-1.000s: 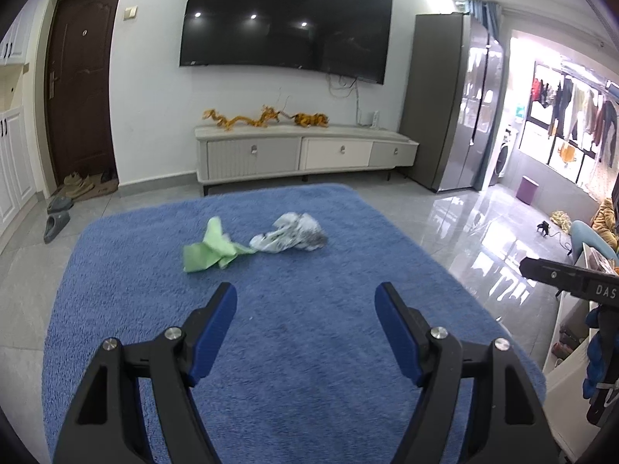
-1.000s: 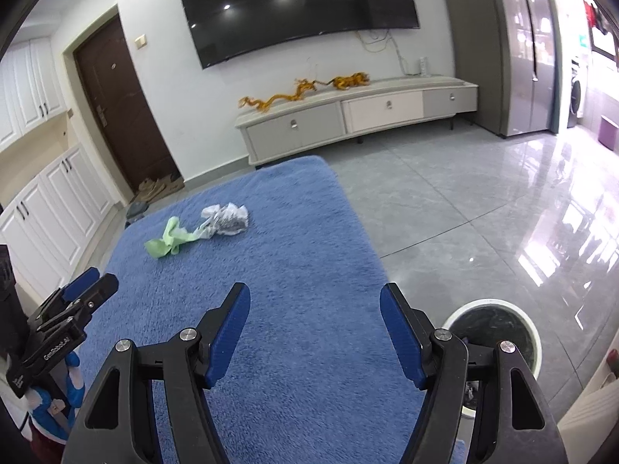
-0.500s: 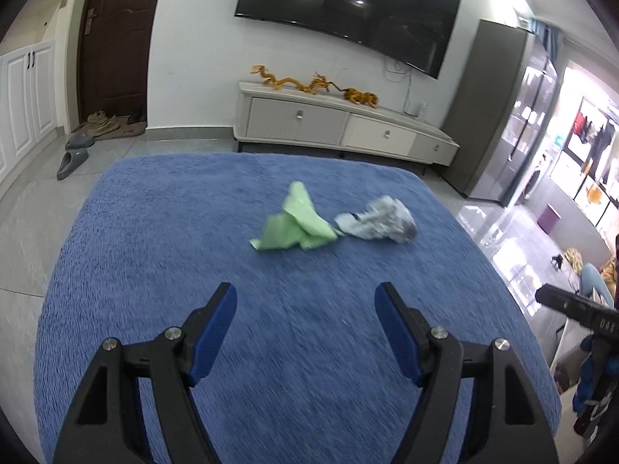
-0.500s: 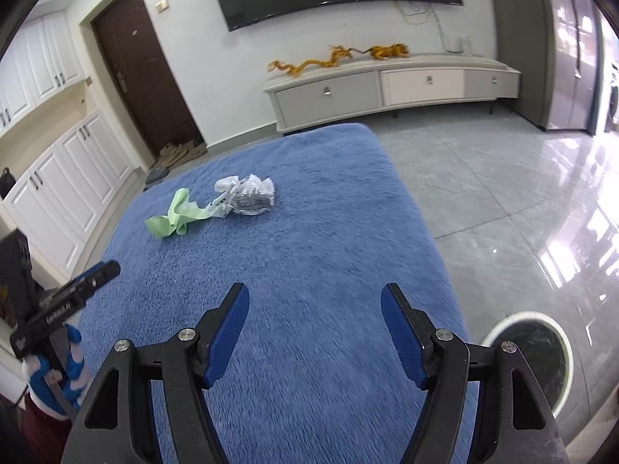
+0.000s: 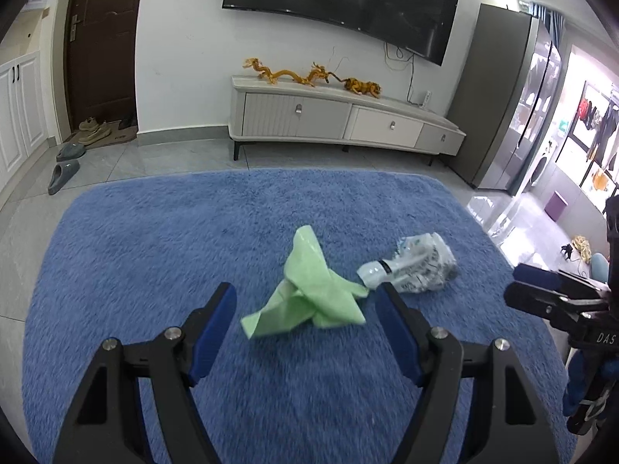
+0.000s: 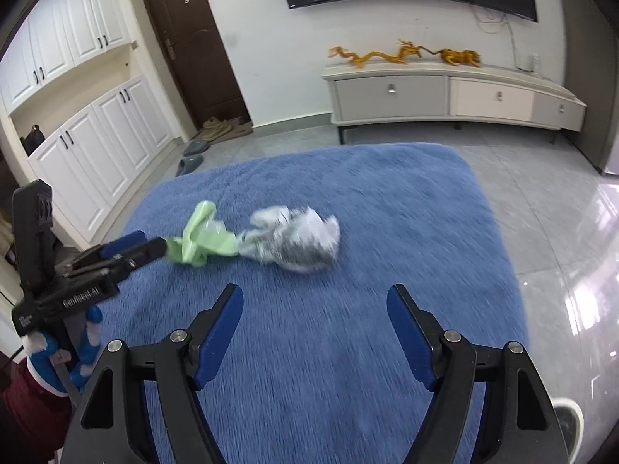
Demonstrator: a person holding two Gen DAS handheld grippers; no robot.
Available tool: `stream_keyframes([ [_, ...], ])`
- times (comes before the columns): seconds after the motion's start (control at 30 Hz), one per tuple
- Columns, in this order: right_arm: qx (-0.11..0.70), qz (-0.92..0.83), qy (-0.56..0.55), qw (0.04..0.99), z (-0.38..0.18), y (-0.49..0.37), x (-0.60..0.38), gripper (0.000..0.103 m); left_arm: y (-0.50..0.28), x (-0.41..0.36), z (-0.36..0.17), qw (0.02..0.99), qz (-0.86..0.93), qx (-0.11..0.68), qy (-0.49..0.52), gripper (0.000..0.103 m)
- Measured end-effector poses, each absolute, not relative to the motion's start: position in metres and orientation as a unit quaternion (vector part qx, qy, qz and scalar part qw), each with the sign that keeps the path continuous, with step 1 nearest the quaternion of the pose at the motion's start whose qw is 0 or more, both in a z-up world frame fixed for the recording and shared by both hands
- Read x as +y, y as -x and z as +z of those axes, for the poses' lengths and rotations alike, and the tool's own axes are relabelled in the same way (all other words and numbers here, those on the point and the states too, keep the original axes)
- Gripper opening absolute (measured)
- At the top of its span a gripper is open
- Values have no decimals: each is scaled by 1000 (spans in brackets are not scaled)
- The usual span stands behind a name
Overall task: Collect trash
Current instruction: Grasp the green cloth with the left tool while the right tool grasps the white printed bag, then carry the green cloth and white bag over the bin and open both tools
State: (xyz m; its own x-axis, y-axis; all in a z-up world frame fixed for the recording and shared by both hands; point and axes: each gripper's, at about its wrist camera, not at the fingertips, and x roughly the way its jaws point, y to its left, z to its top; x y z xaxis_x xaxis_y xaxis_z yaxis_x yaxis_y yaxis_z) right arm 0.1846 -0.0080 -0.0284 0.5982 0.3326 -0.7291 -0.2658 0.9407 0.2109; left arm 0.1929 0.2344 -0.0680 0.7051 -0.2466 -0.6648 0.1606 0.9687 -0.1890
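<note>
Two pieces of trash lie side by side on a blue rug [image 5: 154, 239] [image 6: 387, 193]: a crumpled green plastic bag [image 5: 305, 290] [image 6: 201, 239] and a crumpled white printed wrapper [image 5: 414, 266] [image 6: 298, 243]. My left gripper [image 5: 305, 297] [image 6: 154, 247] is open and low over the rug. Its fingertips stand on either side of the green bag, and the pads do not press on it. My right gripper [image 6: 315, 297] [image 5: 514, 284] is a little short of the white wrapper. Its jaws are opening with nothing between them.
A white-rimmed bin [image 6: 565, 413] shows at the lower right on the glossy tile floor. A TV cabinet [image 5: 340, 120] stands against the far wall. Slippers [image 5: 64, 174] lie near the door, and white cupboards [image 6: 89, 147] line the left wall.
Both grippers have moved forward and down toward the trash, which now looks much larger and nearer. The left fingertips have come up beside the green bag. The right jaws stand slightly wider.
</note>
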Motion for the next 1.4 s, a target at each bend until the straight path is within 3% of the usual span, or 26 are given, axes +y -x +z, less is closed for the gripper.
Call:
stream_keyframes([
  [0.4,423,197,-68,882,-67,-250,21,75,-225,222,-97,905,-117,405,51,69],
  [0.63,427,188,-77,881,-79,-253,18,47,-221,209,-97,906,-120,404,24,47],
  [0.73,423,189,-84,882,-76,-246,13,42,-211,205,-94,908,-123,399,21,43],
  [1.4,368,118,-106,916,-13,-71,-90,41,-71,141,-19,934,-170,314,-26,38],
])
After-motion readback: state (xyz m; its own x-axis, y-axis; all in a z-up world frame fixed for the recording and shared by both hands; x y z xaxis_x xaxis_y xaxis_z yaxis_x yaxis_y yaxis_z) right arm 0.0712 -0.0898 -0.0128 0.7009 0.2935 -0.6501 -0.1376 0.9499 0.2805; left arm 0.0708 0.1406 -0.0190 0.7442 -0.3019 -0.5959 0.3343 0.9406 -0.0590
